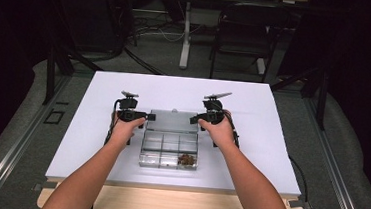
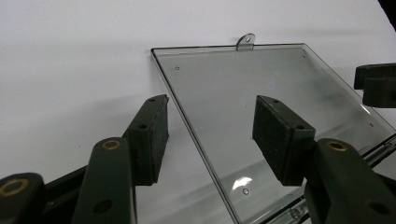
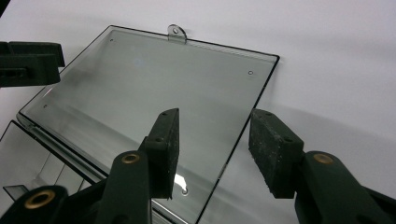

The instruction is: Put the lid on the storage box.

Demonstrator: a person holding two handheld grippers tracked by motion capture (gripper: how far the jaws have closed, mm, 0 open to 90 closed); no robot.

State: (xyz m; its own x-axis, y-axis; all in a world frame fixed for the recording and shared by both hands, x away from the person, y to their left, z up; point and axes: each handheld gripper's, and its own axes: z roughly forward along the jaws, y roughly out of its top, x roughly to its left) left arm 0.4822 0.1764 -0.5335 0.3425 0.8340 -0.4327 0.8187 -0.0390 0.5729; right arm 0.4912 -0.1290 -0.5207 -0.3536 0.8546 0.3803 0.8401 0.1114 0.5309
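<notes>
A clear plastic compartment box (image 1: 163, 144) lies mid-table with its lid (image 1: 172, 119) swung back flat on the far side. One front right compartment holds small brown pieces (image 1: 185, 159). My left gripper (image 1: 142, 116) stands open at the lid's left edge. In the left gripper view its jaws (image 2: 211, 107) straddle that edge of the lid (image 2: 224, 79) without touching it. My right gripper (image 1: 196, 119) stands open at the lid's right edge. In the right gripper view its jaws (image 3: 215, 121) straddle that edge of the lid (image 3: 140, 84), pads apart from it.
The white table (image 1: 91, 127) has bare room on both sides of the box. A hanging tab (image 2: 246, 41) sticks out from the lid's far edge. Beyond the table stand a chair (image 1: 244, 34) and a white post (image 1: 186, 34). The opposite gripper's jaw (image 3: 28, 60) shows across the lid.
</notes>
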